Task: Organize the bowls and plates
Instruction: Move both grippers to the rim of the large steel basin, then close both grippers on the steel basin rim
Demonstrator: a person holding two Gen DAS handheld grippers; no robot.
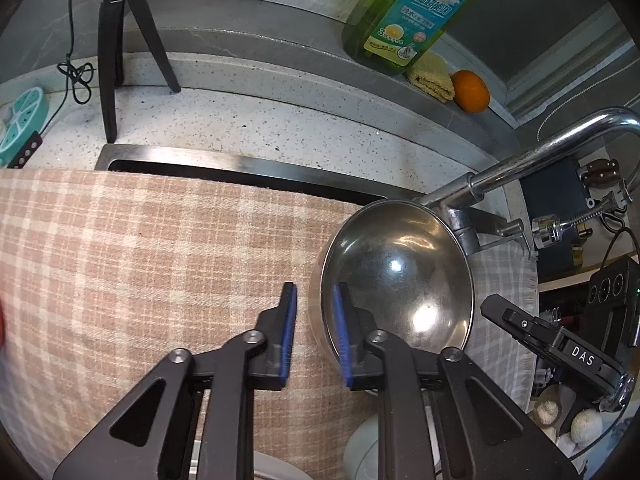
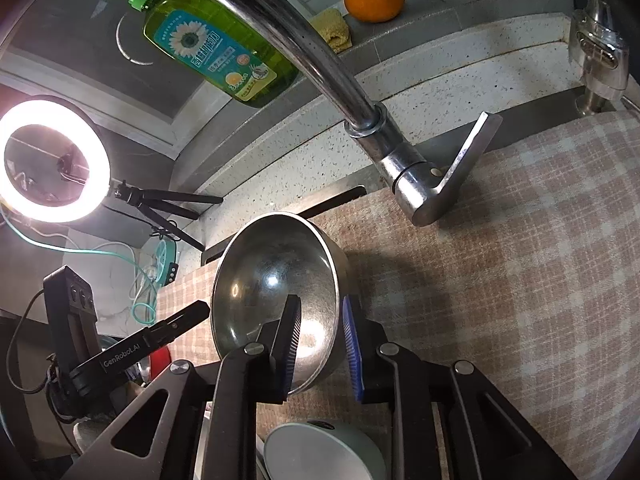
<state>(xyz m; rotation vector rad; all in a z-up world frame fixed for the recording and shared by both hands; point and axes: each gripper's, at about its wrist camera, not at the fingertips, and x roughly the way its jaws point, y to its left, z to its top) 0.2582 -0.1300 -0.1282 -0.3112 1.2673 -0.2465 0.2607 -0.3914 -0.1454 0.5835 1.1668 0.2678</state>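
A steel bowl point(image 1: 396, 276) sits tilted on the checked cloth point(image 1: 160, 264) over the sink. My left gripper point(image 1: 315, 300) straddles the bowl's left rim, one blue pad inside and one outside, with a gap still showing. In the right wrist view the same bowl point(image 2: 272, 280) has its right rim between the blue pads of my right gripper point(image 2: 322, 320), also with a gap. A pale bowl point(image 2: 324, 452) lies below, near the bottom edge, and shows in the left wrist view point(image 1: 360, 452) too.
The chrome faucet point(image 2: 320, 60) arches over the bowl, its lever point(image 2: 464, 160) close by. A green soap bottle point(image 1: 416, 12), sponge point(image 1: 432, 76) and orange point(image 1: 472, 90) sit on the ledge. A tripod point(image 1: 116, 40) and a ring light point(image 2: 52, 160) stand at the left.
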